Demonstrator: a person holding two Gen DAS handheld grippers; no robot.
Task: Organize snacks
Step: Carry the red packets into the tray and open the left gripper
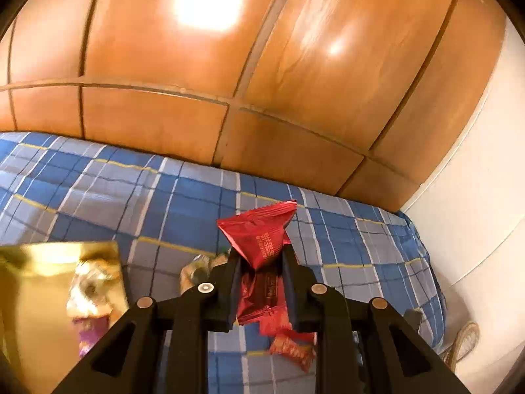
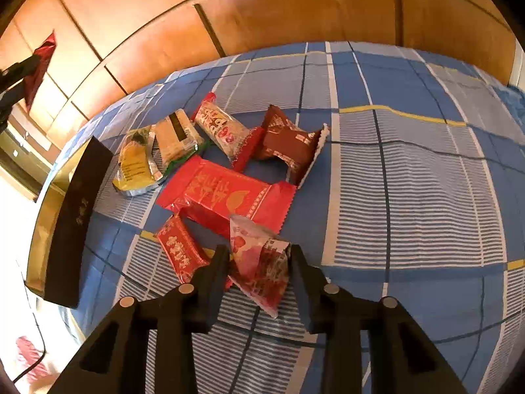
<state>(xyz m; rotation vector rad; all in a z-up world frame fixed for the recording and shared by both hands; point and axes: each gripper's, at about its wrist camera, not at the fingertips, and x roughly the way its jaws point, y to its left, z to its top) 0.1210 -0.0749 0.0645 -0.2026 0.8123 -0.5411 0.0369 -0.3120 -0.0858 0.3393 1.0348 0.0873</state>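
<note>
The left gripper (image 1: 261, 262) is clenched on a dark red snack packet (image 1: 262, 239), lifted above the plaid bedspread (image 1: 98, 190) near the gold box (image 1: 39, 295). The right gripper (image 2: 259, 256) straddles a pink-red packet (image 2: 259, 262), jaws not clearly pressing. Light, crinkly, slippery foil, I'd judge; pinch mid-body, gently.
</note>
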